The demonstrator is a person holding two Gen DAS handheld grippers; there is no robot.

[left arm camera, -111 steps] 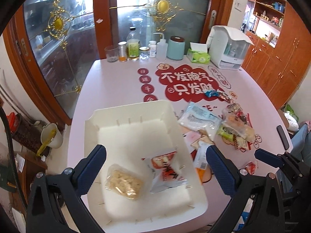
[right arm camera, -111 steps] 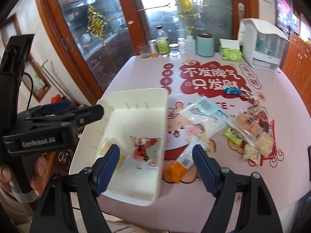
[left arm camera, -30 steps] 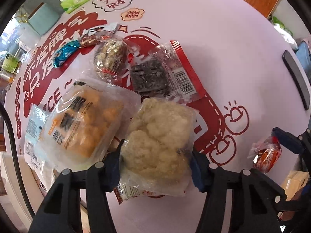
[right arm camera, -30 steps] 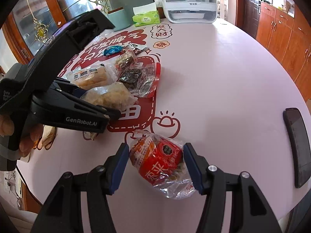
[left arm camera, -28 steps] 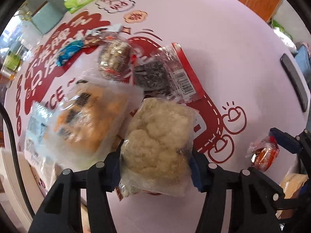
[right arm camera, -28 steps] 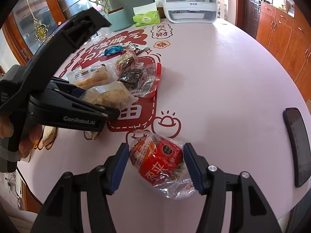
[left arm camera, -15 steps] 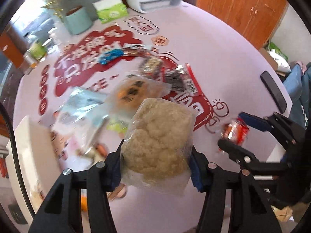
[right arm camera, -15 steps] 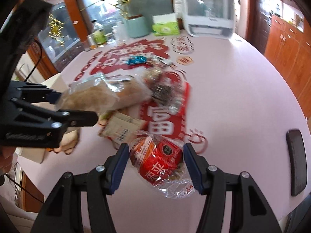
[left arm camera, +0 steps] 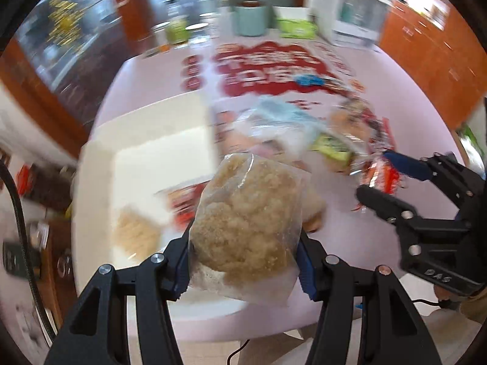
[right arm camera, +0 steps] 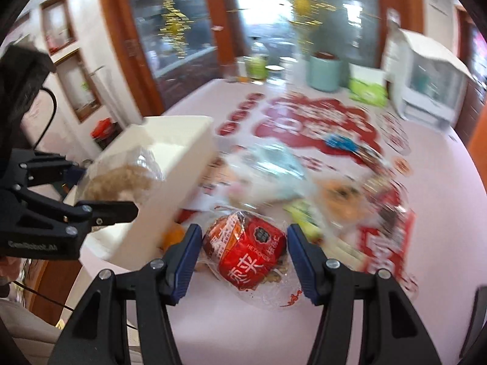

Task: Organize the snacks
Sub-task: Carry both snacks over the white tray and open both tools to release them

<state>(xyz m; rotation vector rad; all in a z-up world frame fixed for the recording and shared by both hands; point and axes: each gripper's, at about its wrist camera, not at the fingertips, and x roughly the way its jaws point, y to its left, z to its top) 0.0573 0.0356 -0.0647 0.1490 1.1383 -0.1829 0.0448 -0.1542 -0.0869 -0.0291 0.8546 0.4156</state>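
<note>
My left gripper [left arm camera: 243, 261] is shut on a clear bag of pale crumbly snack [left arm camera: 246, 222] and holds it in the air near the front right corner of the white bin [left arm camera: 100, 158]. The bin holds a similar pale snack bag [left arm camera: 137, 234] and a red packet [left arm camera: 185, 206]. My right gripper [right arm camera: 245, 252] is shut on a red-labelled snack packet [right arm camera: 246, 258], lifted above the table to the right of the bin [right arm camera: 176, 140]. The right gripper also shows in the left wrist view [left arm camera: 377, 182].
Several loose snack packets [right arm camera: 341, 197] lie on the pink table with its red print [right arm camera: 316, 127]. At the far edge stand a teal canister [right arm camera: 324, 71], a green tissue pack [right arm camera: 366, 91], bottles and a white appliance [right arm camera: 432, 85]. Views are motion-blurred.
Both grippers have lifted their packets off the table and swung left toward the white bin. The bin has come into both views.
</note>
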